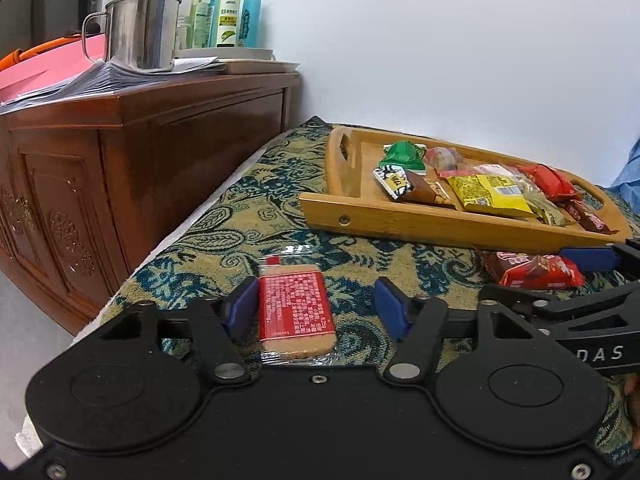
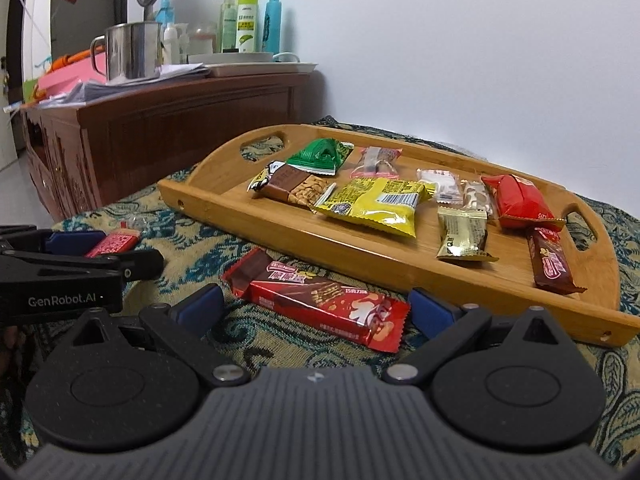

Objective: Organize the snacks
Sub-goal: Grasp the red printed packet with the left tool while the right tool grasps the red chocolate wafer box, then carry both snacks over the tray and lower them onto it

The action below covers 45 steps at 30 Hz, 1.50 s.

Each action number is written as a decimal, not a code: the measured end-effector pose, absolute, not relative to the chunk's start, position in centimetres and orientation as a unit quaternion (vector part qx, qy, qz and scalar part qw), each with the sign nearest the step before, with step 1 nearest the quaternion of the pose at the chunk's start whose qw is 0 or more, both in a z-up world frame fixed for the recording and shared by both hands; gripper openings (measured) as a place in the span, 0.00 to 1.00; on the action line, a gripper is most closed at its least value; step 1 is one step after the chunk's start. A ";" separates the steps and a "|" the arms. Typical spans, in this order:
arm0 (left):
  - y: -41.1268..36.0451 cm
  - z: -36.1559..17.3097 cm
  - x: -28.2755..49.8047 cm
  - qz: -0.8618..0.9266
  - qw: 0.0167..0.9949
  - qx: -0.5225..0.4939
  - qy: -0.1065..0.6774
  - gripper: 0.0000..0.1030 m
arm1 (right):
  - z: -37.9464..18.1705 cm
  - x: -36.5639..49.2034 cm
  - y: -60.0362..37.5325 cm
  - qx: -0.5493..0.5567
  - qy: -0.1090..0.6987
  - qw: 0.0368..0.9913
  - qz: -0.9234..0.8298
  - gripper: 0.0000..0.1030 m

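A red-labelled biscuit packet [image 1: 296, 308] lies on the patterned cloth [image 1: 240, 208], between the blue pads of my left gripper [image 1: 316, 306]. The left pad stands at the packet's edge and the right pad is well clear of it, so the gripper is open. A long red chocolate bar [image 2: 320, 300] lies slantwise between the wide-open fingers of my right gripper [image 2: 316, 310], touched by neither pad. Beyond both is a bamboo tray [image 2: 480, 292] holding several snacks, among them a yellow packet [image 2: 372, 204], a green one [image 2: 320, 156] and a red one [image 2: 516, 200].
A carved wooden cabinet [image 1: 160, 152] stands to the left of the cloth-covered surface. It carries a steel mug [image 1: 140, 32], stacked papers and several spray bottles [image 1: 228, 16]. A white wall runs behind the tray. The surface's left edge drops to the floor.
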State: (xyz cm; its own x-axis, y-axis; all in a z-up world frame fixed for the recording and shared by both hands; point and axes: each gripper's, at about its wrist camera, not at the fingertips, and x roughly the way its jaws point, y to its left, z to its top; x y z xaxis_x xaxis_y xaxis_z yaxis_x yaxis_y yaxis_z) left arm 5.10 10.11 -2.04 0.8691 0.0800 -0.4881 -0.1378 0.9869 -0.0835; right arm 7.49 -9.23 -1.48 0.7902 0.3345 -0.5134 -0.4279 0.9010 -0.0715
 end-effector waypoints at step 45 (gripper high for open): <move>6.4 6.9 8.0 0.012 0.977 -0.047 0.208 0.30 | 4.3 7.8 -12.1 -0.034 0.206 0.965 0.157 0.66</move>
State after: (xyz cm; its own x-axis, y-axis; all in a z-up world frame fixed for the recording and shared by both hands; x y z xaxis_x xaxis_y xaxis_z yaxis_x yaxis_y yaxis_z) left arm 7.99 6.44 6.87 0.9131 0.0046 -0.4078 -0.0435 0.9953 -0.0862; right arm 7.83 -12.14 4.33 0.8654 0.2893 -0.4091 -0.3173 0.9483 -0.0007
